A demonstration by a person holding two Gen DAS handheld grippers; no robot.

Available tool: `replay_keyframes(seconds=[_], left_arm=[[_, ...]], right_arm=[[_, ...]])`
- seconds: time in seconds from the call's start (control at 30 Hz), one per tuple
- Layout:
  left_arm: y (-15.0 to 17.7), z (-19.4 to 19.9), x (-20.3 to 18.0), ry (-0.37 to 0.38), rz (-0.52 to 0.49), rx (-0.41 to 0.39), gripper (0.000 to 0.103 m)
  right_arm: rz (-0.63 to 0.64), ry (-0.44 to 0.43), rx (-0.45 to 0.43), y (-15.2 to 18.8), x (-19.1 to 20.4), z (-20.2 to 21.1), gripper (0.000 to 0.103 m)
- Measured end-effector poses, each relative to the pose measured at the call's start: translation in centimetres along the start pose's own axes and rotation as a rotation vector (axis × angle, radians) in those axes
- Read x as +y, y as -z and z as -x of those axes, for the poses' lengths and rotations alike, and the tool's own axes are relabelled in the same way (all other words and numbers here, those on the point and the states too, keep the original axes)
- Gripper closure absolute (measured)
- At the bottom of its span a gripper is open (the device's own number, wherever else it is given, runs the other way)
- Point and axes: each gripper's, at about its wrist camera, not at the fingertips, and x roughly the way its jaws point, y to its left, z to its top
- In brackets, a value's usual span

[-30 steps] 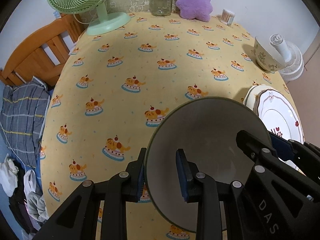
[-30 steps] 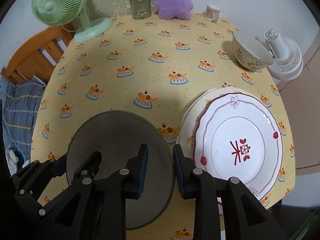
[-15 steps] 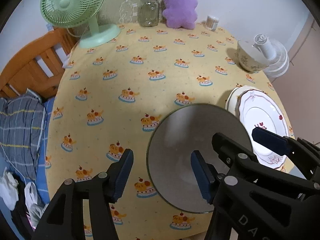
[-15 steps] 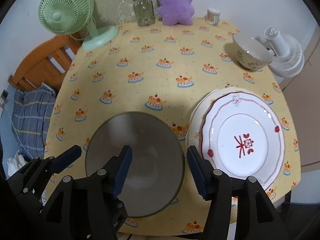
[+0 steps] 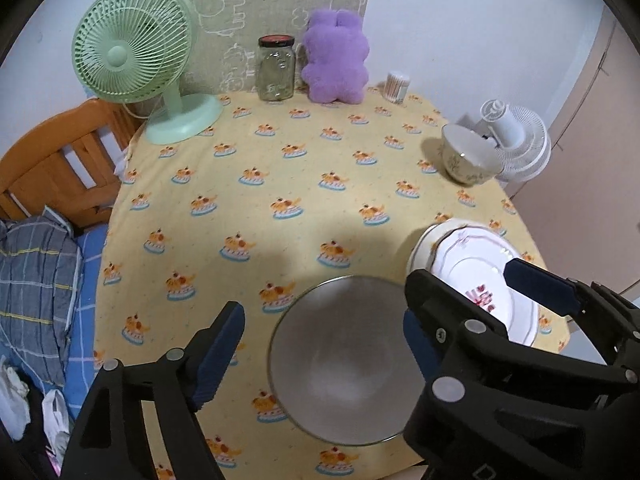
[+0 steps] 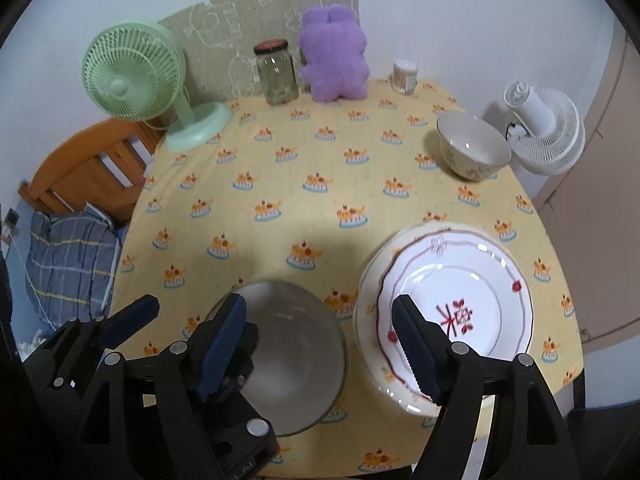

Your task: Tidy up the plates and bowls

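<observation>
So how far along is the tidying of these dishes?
Done: two plates sit stacked near the table's right edge. In hand: nothing; both hand-held grippers, left and right, are open above the grey bowl. Left: probably grouping that bowl with the floral bowl, which stands apart.

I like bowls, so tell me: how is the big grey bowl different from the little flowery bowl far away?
The grey bowl is plain and dull grey; the flowery bowl is cream with leafy patterns outside and a white inside. The grey bowl looks wider and sits at the near edge beside the stacked plates; the flowery bowl stands far off by the white fan. Both are upright, look empty, and rest on the yellow tablecloth.
</observation>
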Motion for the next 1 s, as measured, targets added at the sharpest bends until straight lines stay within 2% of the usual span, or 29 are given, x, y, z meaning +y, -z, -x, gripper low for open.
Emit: replay_keyframes(seconds=[0.37,0.67,1.0], left_arm=[[-3.5,-0.6,-4.4,-0.057,0.028,-0.037,0.019],[-7.4,-2.5,-9.7,-0.081,0.082,-0.049,0.020],[-11.8,-5.7,-14.9,-0.119,0.112,-0.076,0.020]], right_arm=[[0.047,-0.015,-0.008,-3.9,-4.5,-0.1,0.018],[0.116,-0.039,-0.006,-8.1,-9.9,-1.0,0.017],[0.131,-0.066,-0.024,-12.6,-16.1,-3.1,0.017]])
